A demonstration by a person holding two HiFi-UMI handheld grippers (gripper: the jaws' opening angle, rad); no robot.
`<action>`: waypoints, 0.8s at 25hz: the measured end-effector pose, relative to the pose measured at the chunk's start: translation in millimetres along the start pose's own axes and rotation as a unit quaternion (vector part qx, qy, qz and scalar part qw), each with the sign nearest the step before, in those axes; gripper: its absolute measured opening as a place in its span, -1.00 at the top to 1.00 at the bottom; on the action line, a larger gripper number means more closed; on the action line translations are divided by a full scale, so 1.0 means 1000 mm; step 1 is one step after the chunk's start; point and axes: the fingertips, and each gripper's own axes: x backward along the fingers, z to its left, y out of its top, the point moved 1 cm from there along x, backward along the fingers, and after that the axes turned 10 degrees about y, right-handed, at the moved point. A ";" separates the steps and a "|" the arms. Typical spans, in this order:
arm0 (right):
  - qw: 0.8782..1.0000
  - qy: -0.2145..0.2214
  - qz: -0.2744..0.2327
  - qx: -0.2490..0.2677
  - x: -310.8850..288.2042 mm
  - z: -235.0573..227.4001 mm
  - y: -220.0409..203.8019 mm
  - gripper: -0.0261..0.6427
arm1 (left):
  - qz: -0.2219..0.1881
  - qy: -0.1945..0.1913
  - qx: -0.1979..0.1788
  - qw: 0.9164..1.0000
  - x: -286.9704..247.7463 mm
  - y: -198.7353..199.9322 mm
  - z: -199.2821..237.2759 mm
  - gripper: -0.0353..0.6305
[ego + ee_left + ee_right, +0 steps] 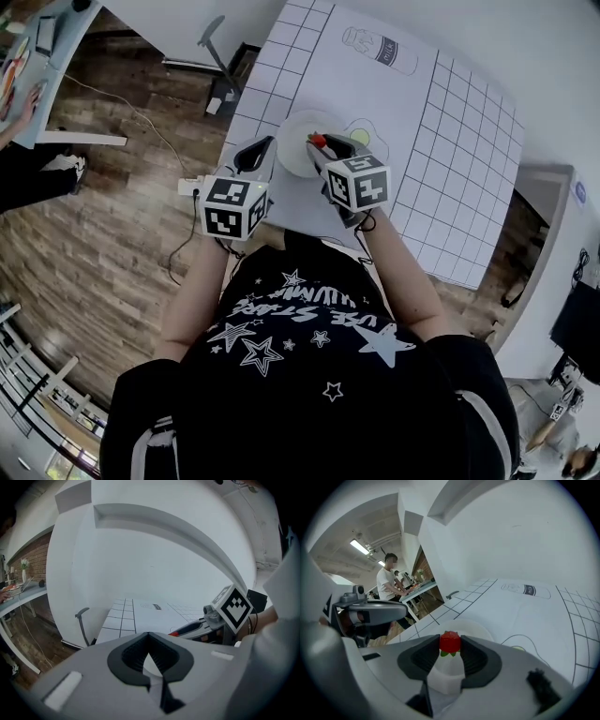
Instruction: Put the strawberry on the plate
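While the left gripper (149, 637) hangs just beside the left rim of the plate (292, 155) with its jaws closed on nothing, the plate lies near the near left corner of the tabletop (375, 94). Over its right part, the right gripper (450, 645) has the strawberry (450, 641) pinched between its jaw tips. Placing it well probably means lowering the berry close to the plate's middle before parting the jaws gently, so it settles without rolling toward the rim, with the left gripper held clear.
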 end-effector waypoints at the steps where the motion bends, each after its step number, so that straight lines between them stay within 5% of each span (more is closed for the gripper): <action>1: 1.000 0.000 0.005 0.001 -0.003 -0.002 -0.001 0.49 | 0.002 0.001 0.002 1.000 -0.001 -0.001 0.001 0.87; 20: 0.997 -0.011 0.060 0.036 -0.036 -0.011 -0.022 0.48 | 0.007 0.010 0.010 1.000 0.006 -0.011 0.010 0.87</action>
